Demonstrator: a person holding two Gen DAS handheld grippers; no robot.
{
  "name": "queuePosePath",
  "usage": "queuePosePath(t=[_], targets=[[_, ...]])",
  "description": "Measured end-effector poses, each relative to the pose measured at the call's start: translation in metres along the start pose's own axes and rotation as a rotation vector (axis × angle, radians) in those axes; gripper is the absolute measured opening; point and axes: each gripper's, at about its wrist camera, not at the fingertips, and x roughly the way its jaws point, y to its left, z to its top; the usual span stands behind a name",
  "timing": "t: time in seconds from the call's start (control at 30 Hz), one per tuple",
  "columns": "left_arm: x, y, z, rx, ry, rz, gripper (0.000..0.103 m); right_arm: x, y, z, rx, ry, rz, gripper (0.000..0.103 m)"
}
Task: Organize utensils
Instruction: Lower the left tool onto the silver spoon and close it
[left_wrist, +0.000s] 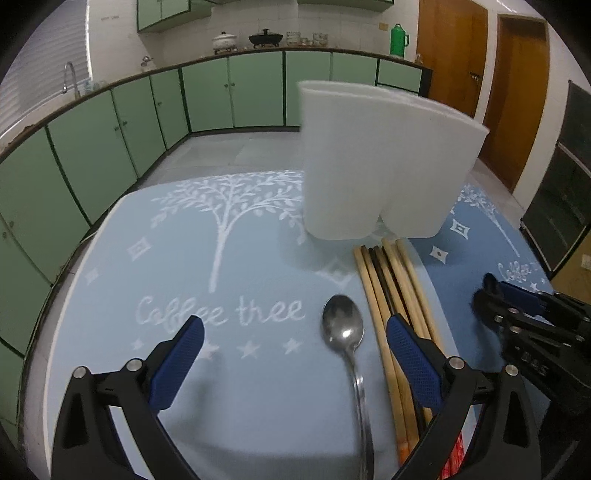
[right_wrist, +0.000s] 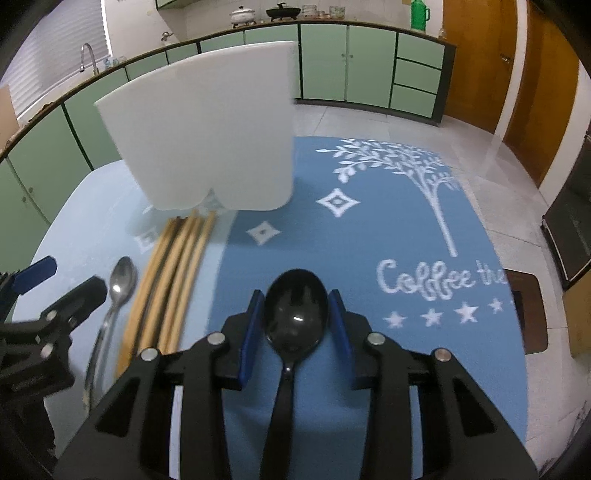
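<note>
My right tool (right_wrist: 295, 314) sits half-closed around the black spoon's (right_wrist: 295, 310) bowl, flat on the near worktop (right_wrist: 369, 240), grip uncertain, so it may slip; my left tool (left_wrist: 295, 347), wide open and empty, could jostle the steel spoon (left_wrist: 341, 325).

Metal spoon (left_wrist: 341, 325): polished steel, glossy, with bright highlights. Black spoon (right_wrist: 295, 314): smooth plastic, shiny. Chopsticks (left_wrist: 391, 291): pale wood, matt; one dark stick among them. Holder (left_wrist: 376, 162): white plastic, matt, faintly translucent. Table covering (left_wrist: 184, 258): blue cloth, matt, woven white pattern. Fingers (left_wrist: 410, 354): blue pads, finely textured rubber-like surface, on matt black plastic bodies with bright metal pins.
</note>
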Motion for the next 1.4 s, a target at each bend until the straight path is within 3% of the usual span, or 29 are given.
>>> queuePosePath(t=[0.27,0.77,0.9,1.0,1.07,1.2,1.23,1.3,1.37,1.4], targets=[[0.026,-0.004,0.005,-0.01,0.046,0.062,0.096,0.0,-0.007,-0.004,0.001,-0.003,0.015,0.034],[0.035,-0.008,0.01,-0.018,0.089,0.078,0.097,0.001,-0.007,0.001,-0.013,0.014,0.031,0.038],[0.037,-0.005,0.011,-0.053,0.094,0.052,0.095,0.003,-0.008,0.001,-0.012,0.022,0.031,0.039],[0.034,-0.007,0.01,-0.062,0.092,0.041,0.086,0.004,-0.006,0.002,-0.011,0.027,0.034,0.044],[0.03,-0.004,0.009,-0.056,0.084,0.025,0.068,0.004,-0.003,0.001,-0.017,0.025,0.024,0.046],[0.028,-0.012,0.008,-0.032,0.069,0.042,0.06,0.005,-0.001,-0.001,-0.017,0.01,0.017,0.048],[0.028,-0.014,0.007,-0.029,0.063,0.038,0.053,0.005,-0.002,0.0,-0.017,0.012,0.016,0.048],[0.027,-0.018,0.007,-0.027,0.063,0.051,0.045,0.006,-0.002,0.001,-0.012,0.021,0.014,0.047],[0.025,-0.021,0.007,-0.03,0.061,0.044,0.03,0.006,0.0,0.002,-0.015,0.025,-0.003,0.04],[0.025,-0.022,0.007,-0.034,0.055,0.046,0.029,0.006,0.0,0.001,-0.02,0.019,-0.006,0.039]])
